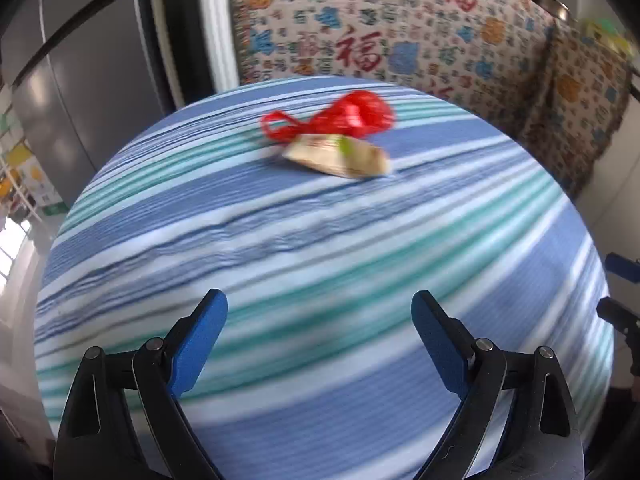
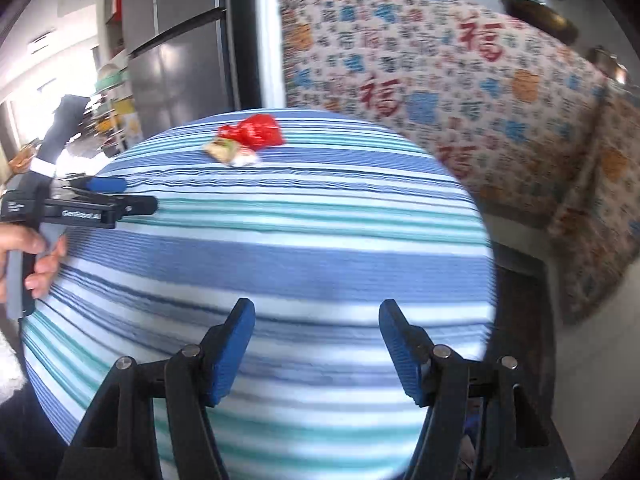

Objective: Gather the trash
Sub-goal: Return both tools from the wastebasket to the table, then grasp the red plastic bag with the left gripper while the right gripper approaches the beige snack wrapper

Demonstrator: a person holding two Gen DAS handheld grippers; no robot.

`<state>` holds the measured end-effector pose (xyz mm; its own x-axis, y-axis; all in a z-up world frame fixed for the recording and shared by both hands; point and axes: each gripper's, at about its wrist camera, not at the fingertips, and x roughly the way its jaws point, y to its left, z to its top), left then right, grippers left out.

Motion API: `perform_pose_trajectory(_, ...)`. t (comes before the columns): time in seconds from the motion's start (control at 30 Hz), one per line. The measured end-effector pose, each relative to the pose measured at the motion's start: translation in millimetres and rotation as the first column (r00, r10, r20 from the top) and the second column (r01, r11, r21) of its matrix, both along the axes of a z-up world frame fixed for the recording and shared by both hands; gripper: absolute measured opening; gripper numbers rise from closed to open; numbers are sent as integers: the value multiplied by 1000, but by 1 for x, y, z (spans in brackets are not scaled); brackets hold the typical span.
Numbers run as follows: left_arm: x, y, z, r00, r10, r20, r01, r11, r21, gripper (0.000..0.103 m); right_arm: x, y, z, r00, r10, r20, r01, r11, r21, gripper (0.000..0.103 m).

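Note:
A crumpled red plastic bag [image 1: 352,116] lies near the far edge of the blue, white and green striped table [image 1: 320,264]. A beige snack wrapper [image 1: 340,156] lies just in front of it, touching it. Both also show in the right wrist view, the bag [image 2: 258,130] and the wrapper [image 2: 224,148]. My left gripper [image 1: 319,312] is open and empty, well short of the trash. It also shows from the side in the right wrist view [image 2: 120,192]. My right gripper [image 2: 316,320] is open and empty over the near part of the table [image 2: 280,256].
A cabinet draped in a patterned cloth with red characters [image 1: 400,32] stands behind the table, with pots on top [image 2: 536,12]. A grey fridge [image 2: 180,60] stands at the back left. The table's right edge drops to the floor [image 2: 520,300].

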<state>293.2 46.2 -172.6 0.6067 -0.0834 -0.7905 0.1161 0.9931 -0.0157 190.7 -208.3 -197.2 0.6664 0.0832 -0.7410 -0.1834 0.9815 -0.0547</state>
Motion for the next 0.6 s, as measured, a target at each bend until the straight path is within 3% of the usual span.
perform_pose_trajectory(0.2,18,55,-10,991,132,-21,-134,986,-104,94,78,51,-7,990,129,-63,-129,992,4,66)
perform_pose_trajectory(0.27,18,61,-6,991,135,-8,-135,981,-139,94,110,71,-7,983,171,-70,-171,985,3,66)
perform_pose_trajectory(0.4,14,58,-1,993,115,5,-114,988,-109,94,165,108,-12,963,252,-94,-252,968,13,66)
perform_pose_trajectory(0.6,17,58,4,995,102,-3,-101,984,-149,94,207,136,-29,942,306,-141,-313,949,-33,66)
